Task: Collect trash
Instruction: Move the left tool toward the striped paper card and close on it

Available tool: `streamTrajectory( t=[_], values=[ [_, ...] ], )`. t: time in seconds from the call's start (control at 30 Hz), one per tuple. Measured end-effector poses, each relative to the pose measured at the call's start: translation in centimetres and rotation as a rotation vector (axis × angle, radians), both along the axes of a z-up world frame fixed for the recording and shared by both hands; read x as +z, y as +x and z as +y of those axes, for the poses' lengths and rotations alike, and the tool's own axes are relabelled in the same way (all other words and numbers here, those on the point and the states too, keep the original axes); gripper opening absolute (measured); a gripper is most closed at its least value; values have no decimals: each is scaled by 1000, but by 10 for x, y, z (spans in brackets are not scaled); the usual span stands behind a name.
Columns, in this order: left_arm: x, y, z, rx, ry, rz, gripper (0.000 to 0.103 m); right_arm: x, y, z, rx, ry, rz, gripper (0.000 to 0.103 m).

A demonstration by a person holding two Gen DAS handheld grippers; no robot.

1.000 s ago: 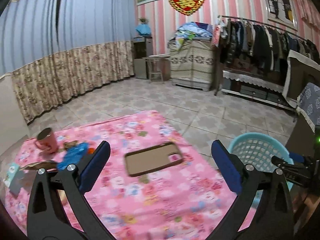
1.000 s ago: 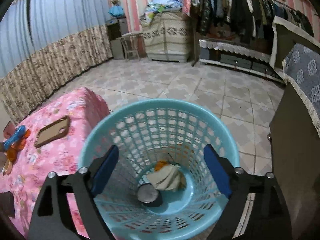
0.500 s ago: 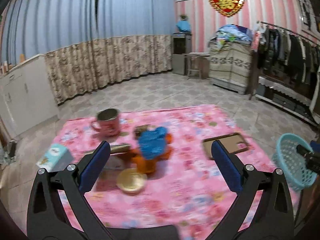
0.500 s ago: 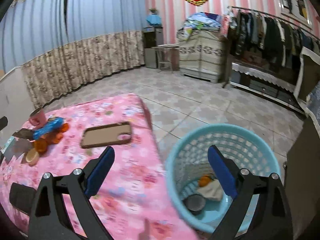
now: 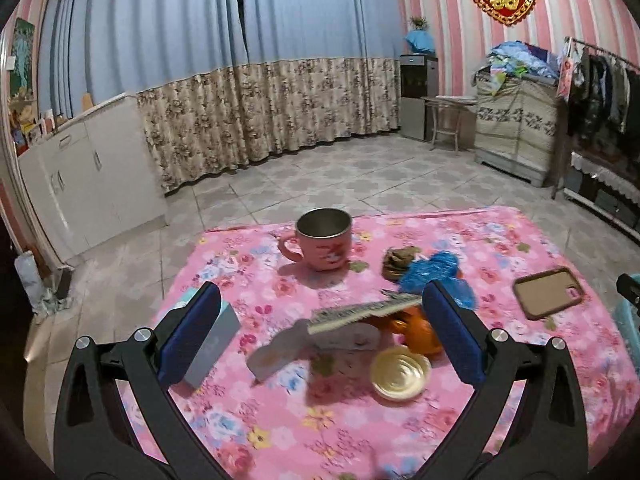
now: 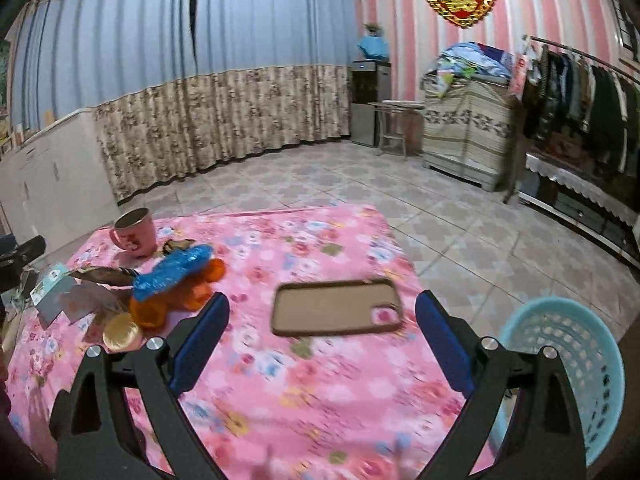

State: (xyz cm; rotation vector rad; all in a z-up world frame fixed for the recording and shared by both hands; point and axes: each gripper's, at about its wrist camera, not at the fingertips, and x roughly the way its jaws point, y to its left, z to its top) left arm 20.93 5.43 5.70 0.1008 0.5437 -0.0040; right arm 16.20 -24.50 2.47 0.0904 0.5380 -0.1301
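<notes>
A heap of trash lies on the pink flowered tablecloth (image 5: 320,432): a blue crinkled wrapper (image 5: 436,276), orange peel (image 5: 416,328), a gold round lid (image 5: 400,368), a brown crumpled scrap (image 5: 398,262), a striped wrapper (image 5: 364,312) and a grey card (image 5: 280,352). My left gripper (image 5: 320,332) hovers open just before this heap, holding nothing. My right gripper (image 6: 322,344) is open and empty over the cloth, with a brown phone case (image 6: 336,308) ahead of it. The light blue basket (image 6: 568,368) stands on the floor to its right. The blue wrapper (image 6: 172,268) and the lid (image 6: 120,332) lie to its left.
A pink mug (image 5: 324,240) stands behind the trash. A small teal box (image 5: 208,332) lies at the table's left edge, partly behind my left finger. The phone case (image 5: 548,292) is at the right. Tiled floor, curtains, cabinets and a clothes rack surround the table.
My left gripper has swung left from the phone case to the trash heap. My right gripper has drawn back from above the basket to over the table near the phone case.
</notes>
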Motion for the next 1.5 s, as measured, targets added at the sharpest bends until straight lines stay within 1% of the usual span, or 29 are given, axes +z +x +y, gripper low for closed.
streamTrajectory(
  t=[0.07,0.17,0.27,0.33,0.37,0.43,0.57,0.7,0.87,0.93,1.0,1.03,1.07,1.13,1.2,1.23,1.27,1.3,1.37,1.4,1.43,1.47,1.5],
  values=[
    [-3,10,3,-4,-42,16,98,0,10,6,17,7,-1,92],
    [-14,21,2,-8,-87,39,98,-5,25,15,31,-11,1,92],
    [-34,25,-7,-8,-70,43,98,-16,36,16,33,-24,17,92],
    [-47,28,-15,2,-53,62,98,-24,41,16,27,-26,31,92],
    [-53,30,-19,-2,-50,79,98,-29,44,13,22,-19,44,92],
    [-59,33,-22,4,-43,85,98,-35,47,9,20,-1,65,92],
    [-60,41,-30,1,-47,85,98,-40,48,3,1,0,73,92],
    [-57,49,-41,5,-10,56,98,-45,48,-4,-6,19,90,92],
    [-55,50,-38,2,-12,47,98,-49,52,-10,-12,26,105,92],
    [-53,52,-34,-15,-34,52,97,-50,53,-12,-14,43,110,92],
    [-53,53,-30,-14,-40,57,96,-52,53,-13,-13,49,112,92],
    [-54,54,-29,-25,-47,70,91,-52,53,-13,-12,48,112,92],
    [-56,55,-29,-36,-53,80,83,-52,53,-13,-13,45,112,92],
    [-59,55,-29,-63,-58,106,76,-52,53,-12,-13,46,112,92],
    [-62,53,-30,-70,-43,108,73,-52,53,-12,-12,45,112,92],
    [-63,50,-31,-78,-31,109,67,-52,53,-12,-11,44,112,92],
    [-64,49,-32,-84,-23,112,60,-53,53,-12,-8,43,112,92],
    [-65,48,-32,-92,-17,120,56,-53,53,-11,-5,41,113,92],
    [-69,46,-32,-93,-6,132,44,-54,53,-9,0,36,115,92],
    [-70,46,-31,-91,-5,136,40,-54,53,-9,3,35,116,92],
    [-72,46,-29,-87,-5,146,31,-54,53,-9,6,33,116,92],
    [-73,46,-27,-85,-8,154,20,-54,52,-7,10,30,117,92],
    [-74,47,-25,-85,-15,161,15,-54,52,-7,12,27,116,92]
  ],
)
